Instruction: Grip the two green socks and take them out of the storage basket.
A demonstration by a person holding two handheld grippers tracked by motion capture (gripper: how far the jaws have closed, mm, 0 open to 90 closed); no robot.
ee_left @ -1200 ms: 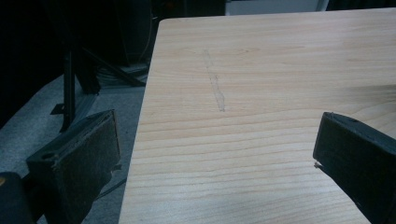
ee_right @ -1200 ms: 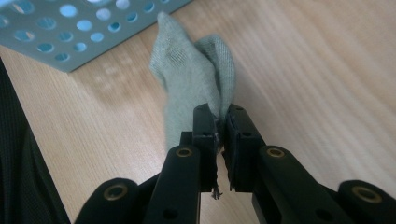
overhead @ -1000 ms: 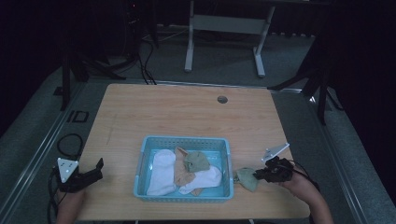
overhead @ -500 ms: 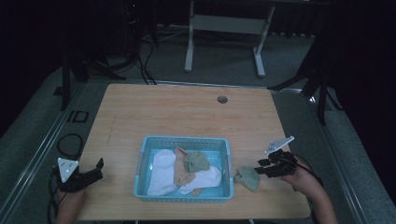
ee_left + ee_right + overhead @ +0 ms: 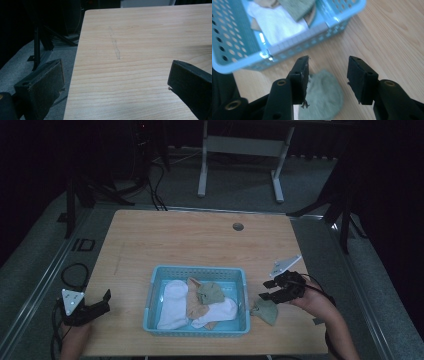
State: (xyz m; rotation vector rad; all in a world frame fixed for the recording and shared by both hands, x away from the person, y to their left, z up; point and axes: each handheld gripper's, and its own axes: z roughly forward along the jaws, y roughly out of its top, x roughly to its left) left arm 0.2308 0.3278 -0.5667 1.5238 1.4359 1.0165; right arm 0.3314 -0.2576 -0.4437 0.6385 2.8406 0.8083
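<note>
Blue basket (image 5: 196, 272) sat near front edge of wooden table (image 5: 190, 240), holding white, tan and green cloths. Green cloth (image 5: 265, 310) lay flat just right of basket, outside it. Right gripper (image 5: 267, 289) hovered above that cloth, jaws spread, nothing held. Left gripper (image 5: 106, 298) rested well left of basket, jaws spread, empty. Judgement: lower squarely, pinch raised fold, avoid basket wall. Tabletop bare beyond basket; room dark, cables on floor.

Desk (image 5: 190, 240): pale matt wood grain. Basket (image 5: 197, 271): glossy perforated blue plastic. Green sock (image 5: 324, 96): soft fuzzy cloth.
</note>
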